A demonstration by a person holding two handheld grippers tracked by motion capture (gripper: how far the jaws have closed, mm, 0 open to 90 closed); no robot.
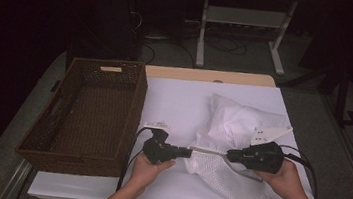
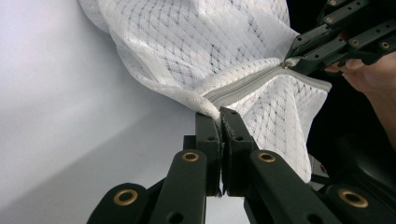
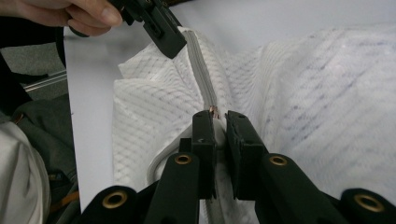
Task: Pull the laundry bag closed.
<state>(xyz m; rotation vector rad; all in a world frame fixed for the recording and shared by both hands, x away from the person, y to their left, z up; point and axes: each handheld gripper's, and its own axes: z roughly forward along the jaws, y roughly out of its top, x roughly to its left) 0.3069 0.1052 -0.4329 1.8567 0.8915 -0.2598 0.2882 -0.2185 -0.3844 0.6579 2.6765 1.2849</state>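
I am holding a white mesh laundry bag (image 1: 230, 136) between my two grippers, and it is lying on the white surface (image 1: 174, 104), at the right of a brown wicker basket (image 1: 87, 114) that is standing near the left edge. My left gripper (image 1: 189, 153) is pointing to the right, and its jaws are clenched on the end of the bag's zipper seam (image 2: 243, 86); in the left gripper view the folded mesh edge is sitting pinched between the two black tips. My right gripper (image 1: 228, 155) is pointing to the left, toward the other one, and its jaws are grasping the small metal zipper pull (image 3: 215, 111), which is showing just between the tips in the right gripper view. The grey zipper line is running nearly straight between the two grippers, slightly above the surface. The bigger part of the bag is resting behind the grippers in a soft, puffed heap, and one mesh corner is spreading toward the near edge of the surface under my right hand (image 1: 286, 178).
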